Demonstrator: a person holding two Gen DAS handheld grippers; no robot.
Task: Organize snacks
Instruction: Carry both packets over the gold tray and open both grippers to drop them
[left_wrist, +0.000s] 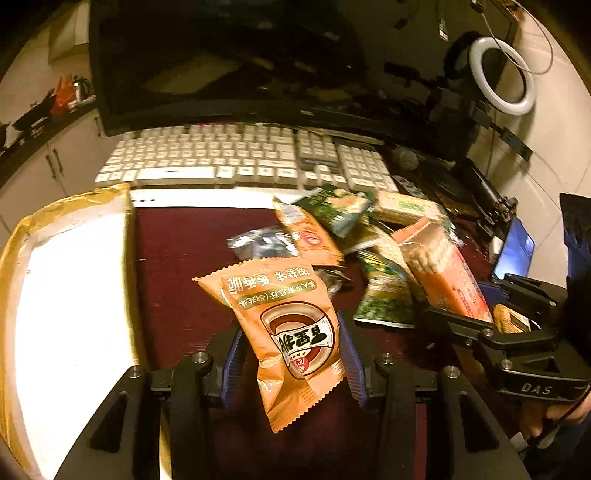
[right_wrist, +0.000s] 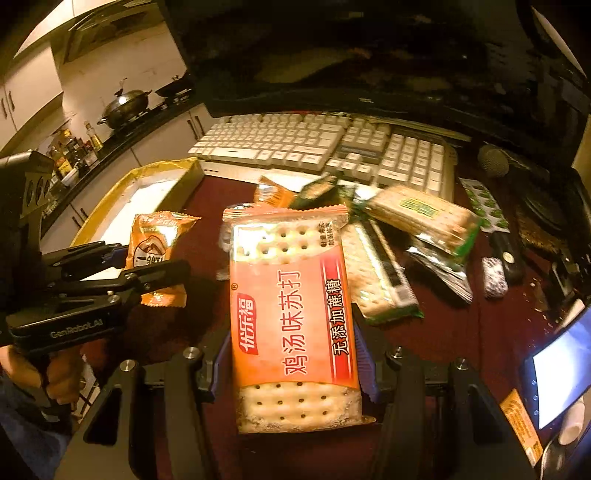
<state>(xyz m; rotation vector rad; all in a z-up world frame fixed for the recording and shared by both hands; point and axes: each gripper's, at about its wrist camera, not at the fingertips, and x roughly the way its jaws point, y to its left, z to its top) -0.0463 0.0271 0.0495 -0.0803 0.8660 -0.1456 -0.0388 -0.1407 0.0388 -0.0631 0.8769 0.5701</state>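
My left gripper (left_wrist: 291, 354) is shut on a small orange snack packet (left_wrist: 284, 332) and holds it above the dark red mat; the packet also shows in the right wrist view (right_wrist: 159, 243). My right gripper (right_wrist: 291, 354) is shut on an orange soda cracker pack (right_wrist: 291, 321), also held off the mat; it shows in the left wrist view (left_wrist: 443, 273). A pile of snack packets (left_wrist: 343, 229) lies on the mat behind both. A cardboard box (left_wrist: 66, 295) with a white inside stands open at the left.
A white keyboard (left_wrist: 236, 158) and a dark monitor (left_wrist: 258, 55) stand behind the pile. A ring light (left_wrist: 502, 74) is at the back right. A lit phone screen (right_wrist: 557, 376) and a microphone (right_wrist: 493, 158) lie at the right. A kitchen counter (right_wrist: 110, 122) runs far left.
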